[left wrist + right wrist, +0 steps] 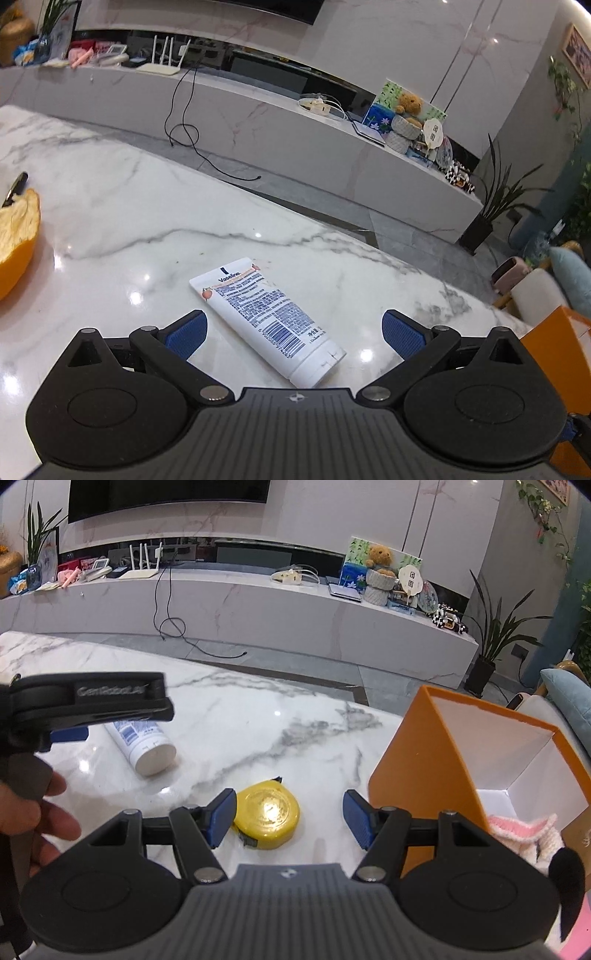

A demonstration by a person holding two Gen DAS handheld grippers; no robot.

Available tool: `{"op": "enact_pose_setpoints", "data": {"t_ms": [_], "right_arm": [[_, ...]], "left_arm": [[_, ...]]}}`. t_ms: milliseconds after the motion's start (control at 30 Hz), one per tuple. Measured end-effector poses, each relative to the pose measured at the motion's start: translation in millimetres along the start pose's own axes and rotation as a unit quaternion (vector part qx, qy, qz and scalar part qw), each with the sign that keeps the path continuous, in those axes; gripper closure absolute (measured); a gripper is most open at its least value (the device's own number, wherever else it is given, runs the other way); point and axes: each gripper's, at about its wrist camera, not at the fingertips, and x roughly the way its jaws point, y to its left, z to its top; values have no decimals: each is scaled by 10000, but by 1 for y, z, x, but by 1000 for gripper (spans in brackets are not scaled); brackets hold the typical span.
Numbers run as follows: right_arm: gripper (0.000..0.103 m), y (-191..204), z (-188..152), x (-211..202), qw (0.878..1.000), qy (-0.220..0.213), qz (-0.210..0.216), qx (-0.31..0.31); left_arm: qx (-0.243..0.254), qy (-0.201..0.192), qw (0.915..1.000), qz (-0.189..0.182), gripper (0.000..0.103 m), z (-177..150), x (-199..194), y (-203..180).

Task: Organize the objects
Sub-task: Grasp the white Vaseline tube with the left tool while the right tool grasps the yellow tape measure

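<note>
A white plastic Vaseline lotion tube (269, 319) lies flat on the white marble tabletop (110, 221), at twelve o'clock between the spread-open left gripper (293, 328) fingers; it is best straddled squarely across its middle (cap nearest). The right gripper (290, 821), also spread wide, is poised over a round yellow tape measure (267, 818).

Both wrist views sit low over marble table (147, 206), facing the TV console (258, 602). Shared: lotion tube (266, 317), ahead of left gripper (293, 332), far left of right gripper (290, 818).
</note>
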Motion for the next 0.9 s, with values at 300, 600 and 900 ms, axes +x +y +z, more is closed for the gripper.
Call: {"op": "enact_pose_setpoints", "data": {"t_ms": [300, 600, 900], "right_arm": [[37, 0, 0, 7, 10000, 50, 24, 73], [37, 4, -2, 11, 9999, 120, 9, 24], [33, 2, -3, 21, 9997, 225, -19, 114]], "left_arm": [[22, 109, 9998, 144, 0, 0, 8, 6], [149, 170, 9996, 189, 0, -4, 20, 3], [1162, 162, 9917, 527, 0, -14, 31, -18]]}}
